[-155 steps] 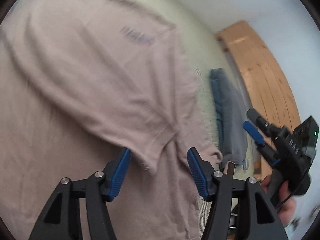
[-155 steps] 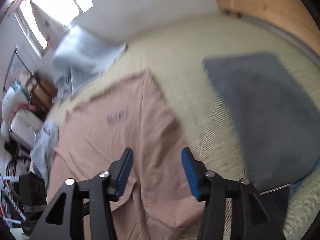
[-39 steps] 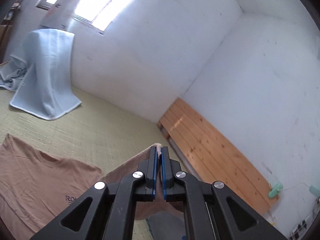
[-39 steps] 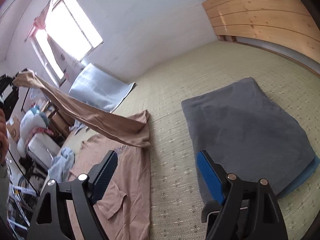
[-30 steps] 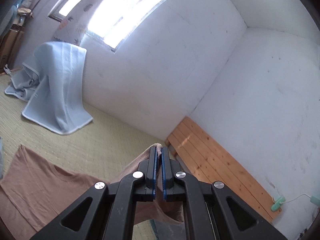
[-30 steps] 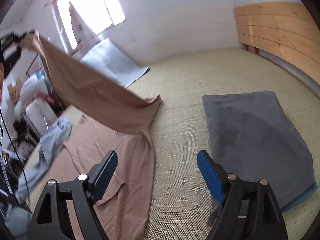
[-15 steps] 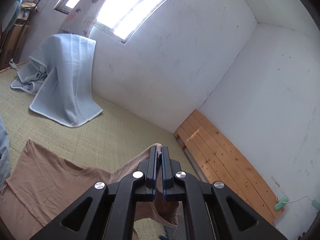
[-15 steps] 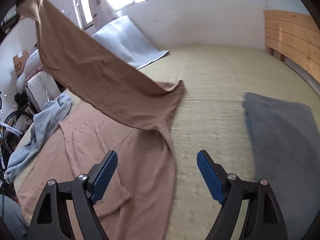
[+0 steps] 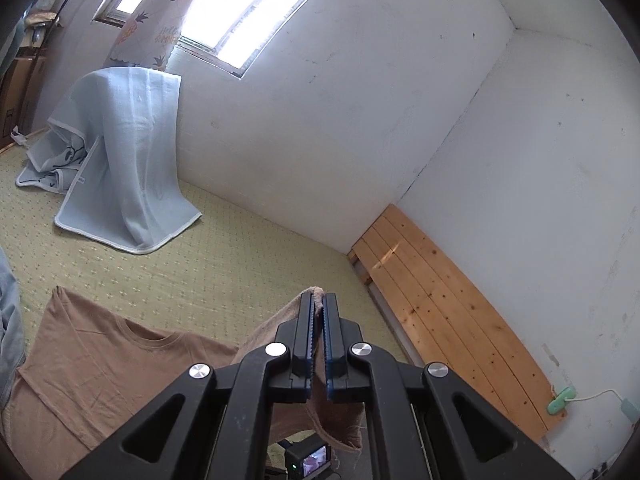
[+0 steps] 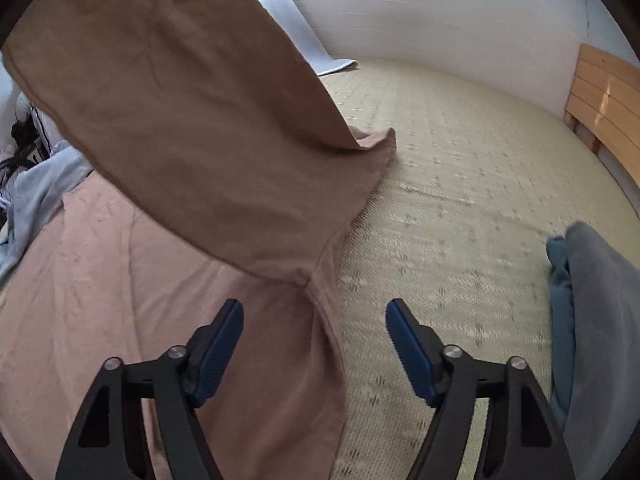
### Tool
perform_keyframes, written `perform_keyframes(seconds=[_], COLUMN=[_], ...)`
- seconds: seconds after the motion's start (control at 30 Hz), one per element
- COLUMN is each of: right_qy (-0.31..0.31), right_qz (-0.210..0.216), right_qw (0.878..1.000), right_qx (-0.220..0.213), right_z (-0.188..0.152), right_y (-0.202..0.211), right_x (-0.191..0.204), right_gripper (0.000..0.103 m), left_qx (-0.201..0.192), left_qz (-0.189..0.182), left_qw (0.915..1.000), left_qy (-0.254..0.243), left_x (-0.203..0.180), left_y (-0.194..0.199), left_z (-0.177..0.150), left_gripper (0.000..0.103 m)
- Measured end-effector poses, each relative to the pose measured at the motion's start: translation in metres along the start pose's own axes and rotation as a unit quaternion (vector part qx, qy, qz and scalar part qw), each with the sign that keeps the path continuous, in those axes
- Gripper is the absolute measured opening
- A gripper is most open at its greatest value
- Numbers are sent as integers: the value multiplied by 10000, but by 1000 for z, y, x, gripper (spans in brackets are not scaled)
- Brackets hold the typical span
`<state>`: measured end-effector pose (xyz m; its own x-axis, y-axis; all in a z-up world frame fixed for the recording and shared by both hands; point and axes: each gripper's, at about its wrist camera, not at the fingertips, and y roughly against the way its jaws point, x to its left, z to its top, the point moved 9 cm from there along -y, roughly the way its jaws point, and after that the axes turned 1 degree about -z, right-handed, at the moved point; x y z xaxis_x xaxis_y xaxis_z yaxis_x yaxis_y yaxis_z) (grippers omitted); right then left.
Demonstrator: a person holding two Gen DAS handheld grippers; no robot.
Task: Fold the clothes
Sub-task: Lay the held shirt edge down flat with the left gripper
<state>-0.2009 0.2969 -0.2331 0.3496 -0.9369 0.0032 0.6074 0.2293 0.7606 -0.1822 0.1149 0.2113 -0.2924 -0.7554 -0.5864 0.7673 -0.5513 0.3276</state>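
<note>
Our left gripper (image 9: 318,300) stays clamped on the shirt (image 10: 192,92), lifted higher; our right gripper (image 10: 314,320) remains apart.

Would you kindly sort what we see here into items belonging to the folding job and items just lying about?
In the job: brown T-shirt; left tool, clamped on its edge; right tool, open.

Lying about: grey folded garment; light blue blanket; wooden boards; green plug.

Standing in a lived-in home room: woven straw matting (image 9: 240,264) is covering the floor, a printed curtain (image 9: 148,36) is hanging at the window (image 9: 248,12), a pale blue blanket (image 9: 120,160) is draping, wooden slats (image 9: 448,320) are leaning against whitewashed walls (image 9: 360,120).
</note>
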Motion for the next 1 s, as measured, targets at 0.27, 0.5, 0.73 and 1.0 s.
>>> perform_keyframes(seconds=[0.27,0.5,0.73,1.0], right_qy=[-56,-549,-328,-101], right_qz=[-295,-422,-527,-673], right_qw=[9995,9975,9978,9973], right_qx=[126,127,249,290], right_z=[14,10,-1,-5], right_y=[-23,-22,-28,-24], right_x=[-15,-48,-47,-44], right_gripper=[7,5,5,5], left_qx=[-9,-257,-98,10], left_qz=[164,768,1369,1654], left_qw=[9998,9939,9806,9684], left_qy=[82,748,1398,1869], left_x=[15,110,231,298], left_y=[-4,29,56,80], left_z=[6,-15,-105,-162], left_gripper=[3,3,3,3])
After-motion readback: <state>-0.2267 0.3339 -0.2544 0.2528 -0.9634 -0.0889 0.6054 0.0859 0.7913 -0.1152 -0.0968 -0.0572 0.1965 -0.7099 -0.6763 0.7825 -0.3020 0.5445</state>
